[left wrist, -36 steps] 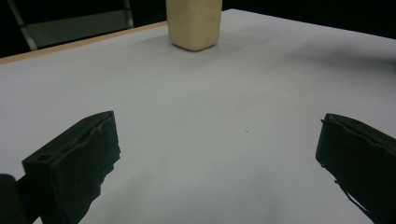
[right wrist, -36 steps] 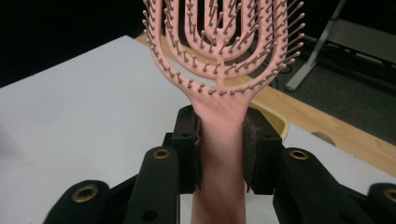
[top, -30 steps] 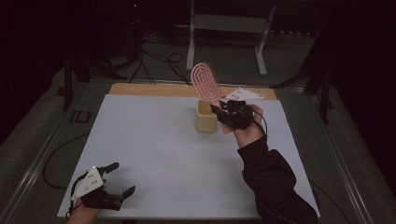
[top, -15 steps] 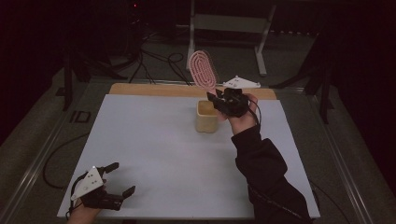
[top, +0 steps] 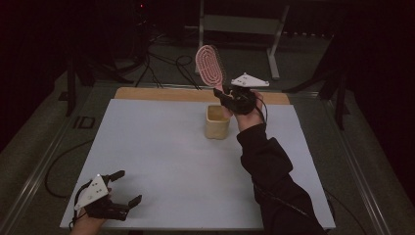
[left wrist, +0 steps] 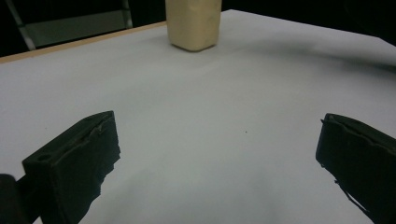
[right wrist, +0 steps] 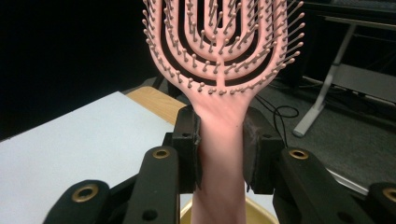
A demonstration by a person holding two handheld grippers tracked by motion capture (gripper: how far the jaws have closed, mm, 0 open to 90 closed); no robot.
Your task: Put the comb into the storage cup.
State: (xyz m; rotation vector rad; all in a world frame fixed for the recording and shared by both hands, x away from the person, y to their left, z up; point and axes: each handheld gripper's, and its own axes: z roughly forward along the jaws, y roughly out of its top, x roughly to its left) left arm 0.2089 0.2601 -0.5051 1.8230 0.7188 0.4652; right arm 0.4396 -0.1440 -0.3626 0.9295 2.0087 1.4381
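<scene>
A pink vented hairbrush (top: 209,66) is held up in the air, head upward, above a cream square cup (top: 217,121) that stands on the white table. My right gripper (top: 226,97) is shut on the brush's handle (right wrist: 220,140), with the cup's rim (right wrist: 254,209) just below it. In the right gripper view the bristled head (right wrist: 219,37) rises over the jaws. My left gripper (top: 120,187) rests at the table's near left corner, open with nothing between its fingers. The cup (left wrist: 194,23) stands far ahead of it in the left gripper view.
The white table top (top: 161,161) has a wooden strip (top: 156,94) along its far edge. Beyond it lie cables (top: 166,63) on the floor and a metal stand (top: 240,24). A dark sleeve (top: 274,181) crosses the table's right side.
My right gripper has lifted the hairbrush up and slightly back from the cup. The left gripper has stayed where it was.
</scene>
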